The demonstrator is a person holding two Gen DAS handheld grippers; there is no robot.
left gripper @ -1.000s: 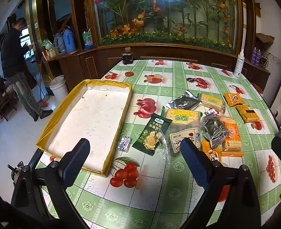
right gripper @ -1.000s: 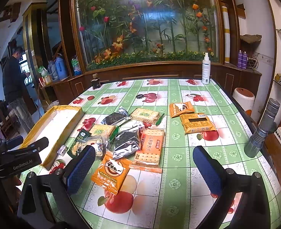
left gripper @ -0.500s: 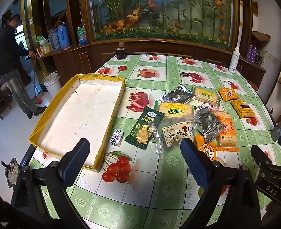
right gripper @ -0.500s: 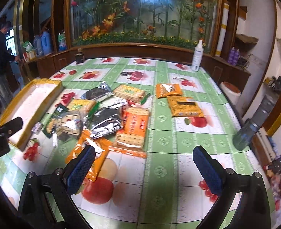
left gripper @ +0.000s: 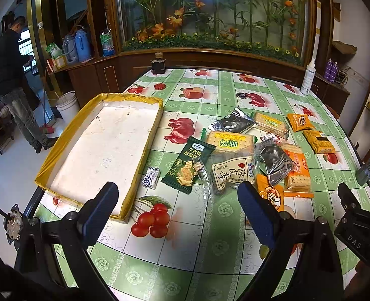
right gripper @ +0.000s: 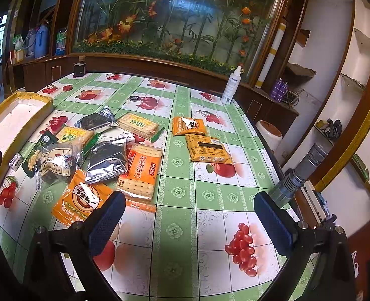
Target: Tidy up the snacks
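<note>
Several snack packets lie in a loose pile mid-table: a dark green cracker pack (left gripper: 188,164), a clear plum pack (left gripper: 232,173), silver pouches (left gripper: 275,160), orange cracker packs (right gripper: 141,173) and two orange packs apart at the right (right gripper: 207,148). A yellow-rimmed tray (left gripper: 144,150) with a white floor stands left of them, holding nothing. My left gripper (left gripper: 176,212) is open and empty, hovering near the table's front by the tray corner. My right gripper (right gripper: 188,219) is open and empty above the front right of the table, right of the pile.
A small wrapped candy (left gripper: 150,177) lies beside the tray. A spray bottle (right gripper: 231,86) and a dark jar (left gripper: 158,64) stand at the far edge. A grey flashlight (right gripper: 300,173) sits off the right edge. A person (left gripper: 11,80) stands at far left.
Both grippers have shifted slightly; the right view has swung rightward and tilted, so the pile sits further left in it. Both grippers stay open. No snack has moved.
</note>
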